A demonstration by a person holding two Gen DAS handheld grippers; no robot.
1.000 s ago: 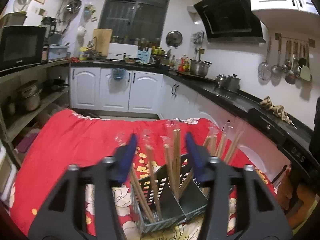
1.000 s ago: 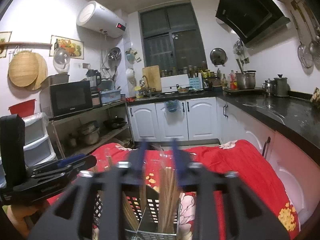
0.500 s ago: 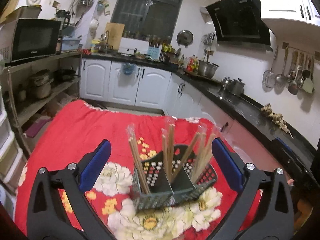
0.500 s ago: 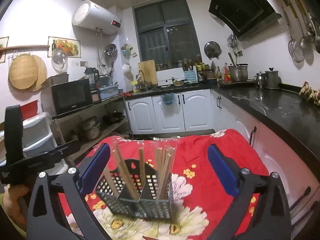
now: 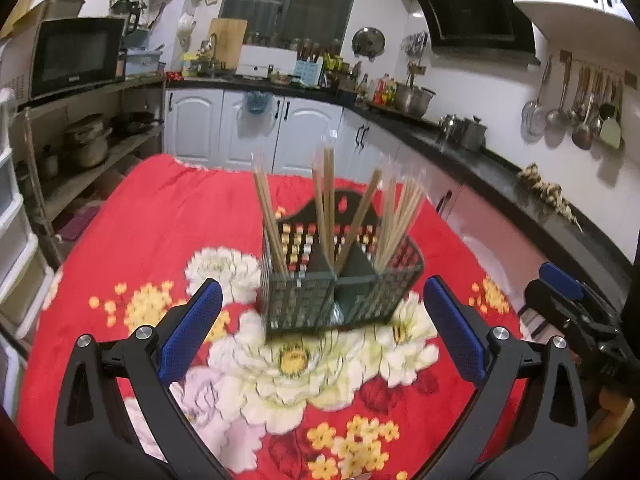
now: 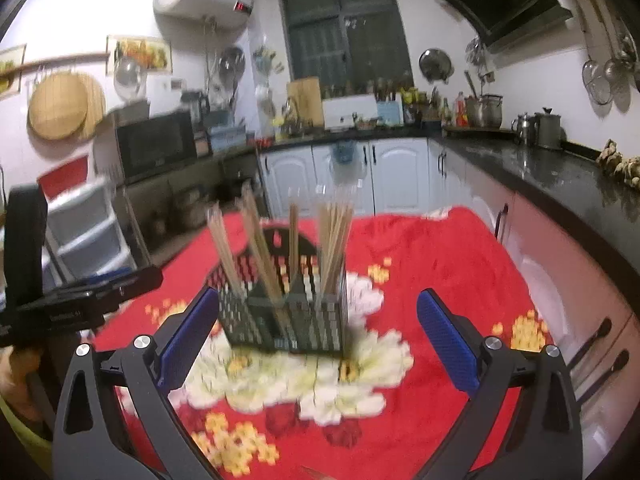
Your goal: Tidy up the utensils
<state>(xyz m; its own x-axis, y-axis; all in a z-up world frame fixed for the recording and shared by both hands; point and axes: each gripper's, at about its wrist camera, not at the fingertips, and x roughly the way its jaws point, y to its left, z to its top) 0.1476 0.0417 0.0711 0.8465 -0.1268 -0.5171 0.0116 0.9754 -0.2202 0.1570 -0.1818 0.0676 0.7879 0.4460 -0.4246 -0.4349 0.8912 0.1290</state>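
- A dark mesh utensil basket [image 5: 340, 292] stands upright on a red cloth with big white and yellow flowers [image 5: 160, 216], about in the middle of the covered table.
- Dividers split the basket into compartments, and bundles of wooden chopsticks [image 5: 326, 200] lean out of them at different angles; some tops seem to carry clear wrapping.
- The left gripper [image 5: 322, 334] sits just short of the basket, its blue-padded jaws spread wide with nothing between them and no pad touching the mesh; the jaws have just been opening.
- The right gripper [image 6: 316, 338] faces the same basket from another side, also a little short of it, jaws likewise wide apart and empty, having just been opening too.
- In the right wrist view, the left gripper shows at the left edge, held in a person's hand [image 6: 16, 372].
- Around the table runs a kitchen: white cabinets [image 5: 240, 128] under a black countertop [image 5: 500, 176], a microwave [image 5: 76, 56] on a shelf, and ladles [image 5: 576, 104] hanging on the wall.
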